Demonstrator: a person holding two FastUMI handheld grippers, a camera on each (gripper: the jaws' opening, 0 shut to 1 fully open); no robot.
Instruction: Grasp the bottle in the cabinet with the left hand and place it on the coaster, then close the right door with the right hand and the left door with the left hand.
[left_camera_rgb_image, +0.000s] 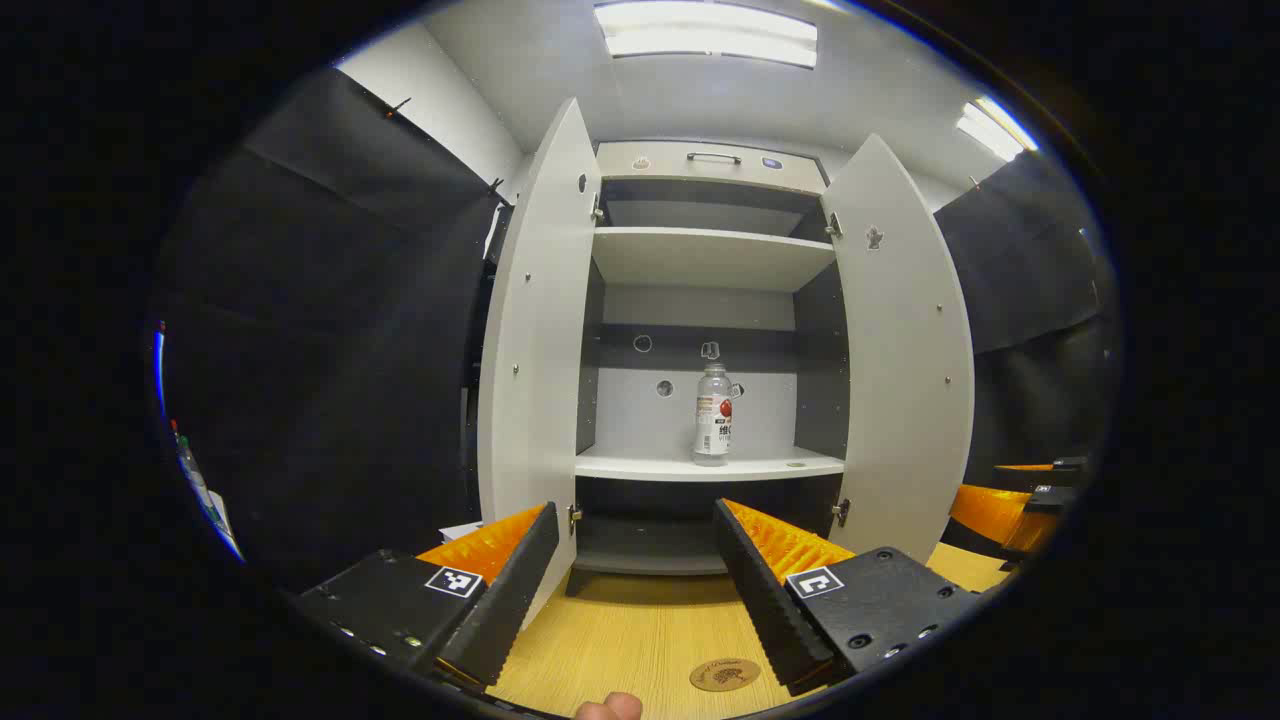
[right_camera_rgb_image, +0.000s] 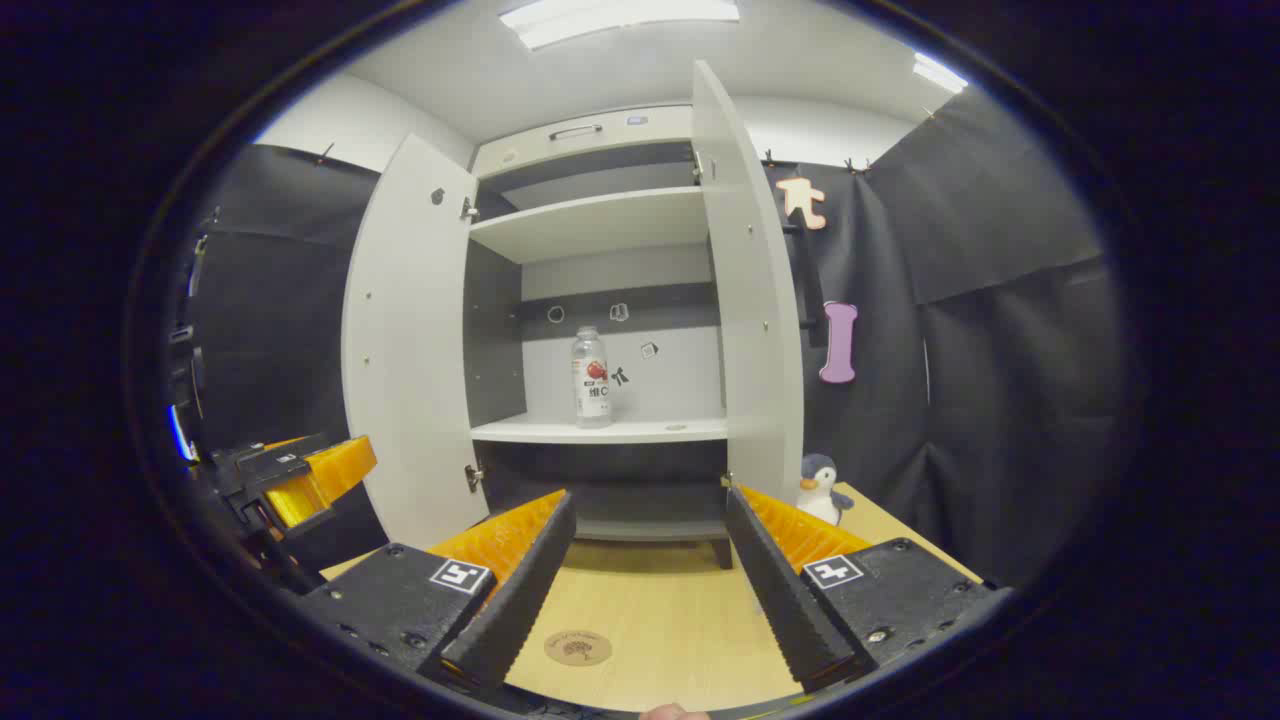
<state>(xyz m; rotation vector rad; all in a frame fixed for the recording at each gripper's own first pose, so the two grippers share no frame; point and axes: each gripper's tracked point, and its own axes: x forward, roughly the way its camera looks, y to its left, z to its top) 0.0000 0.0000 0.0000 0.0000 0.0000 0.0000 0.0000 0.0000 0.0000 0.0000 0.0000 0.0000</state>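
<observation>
Here, the clear plastic bottle with a white and red label (left_camera_rgb_image: 712, 415) is seen upright on the white middle shelf (left_camera_rgb_image: 640, 466) of the tall white cabinet (left_camera_rgb_image: 700, 165), near the shelf's front edge and right of its middle, with bare shelf on both sides. Both cabinet doors are swung wide: the left door (left_camera_rgb_image: 528, 380) and the right door (left_camera_rgb_image: 905, 360) stand edge-on towards the cameras. The left gripper (left_camera_rgb_image: 635, 590) is held over the light wooden tabletop (left_camera_rgb_image: 640, 630), its fingers spread apart with nothing between them. The right gripper (right_camera_rgb_image: 650, 585) is likewise held spread and unloaded. The round brown coaster (left_camera_rgb_image: 724, 674) lies flat near the tabletop's near edge. A small plush penguin (right_camera_rgb_image: 820, 488) sits by the right door's foot.
</observation>
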